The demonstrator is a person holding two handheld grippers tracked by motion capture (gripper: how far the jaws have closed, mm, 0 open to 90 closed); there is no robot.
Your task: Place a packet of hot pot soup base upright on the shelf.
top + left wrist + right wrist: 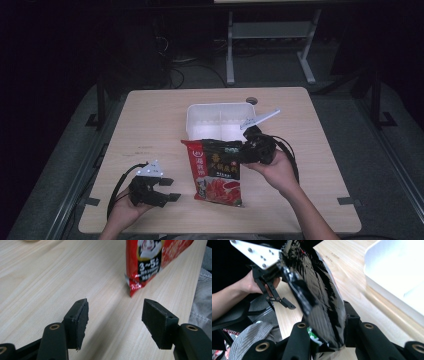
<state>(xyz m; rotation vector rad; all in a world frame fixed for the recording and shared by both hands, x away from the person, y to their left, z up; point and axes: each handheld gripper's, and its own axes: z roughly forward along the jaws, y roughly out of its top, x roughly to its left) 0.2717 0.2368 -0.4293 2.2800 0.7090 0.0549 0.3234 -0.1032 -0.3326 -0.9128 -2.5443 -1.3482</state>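
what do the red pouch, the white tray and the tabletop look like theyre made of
Pouch: likely thin plastic film, glossy; it creases, shows printed graphics and throws bright glints where the right tool pinches it.
Tray: probably moulded plastic, white and slightly translucent, with a thin rim and a centre divider.
Tabletop: pale wood grain with a smooth, matte look; solid wood or printed laminate cannot be told.

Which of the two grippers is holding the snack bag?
The right gripper. Its jaws are shut on the top edge of the red and black snack bag, near the white container. The left gripper sits open with nothing between its jaws.
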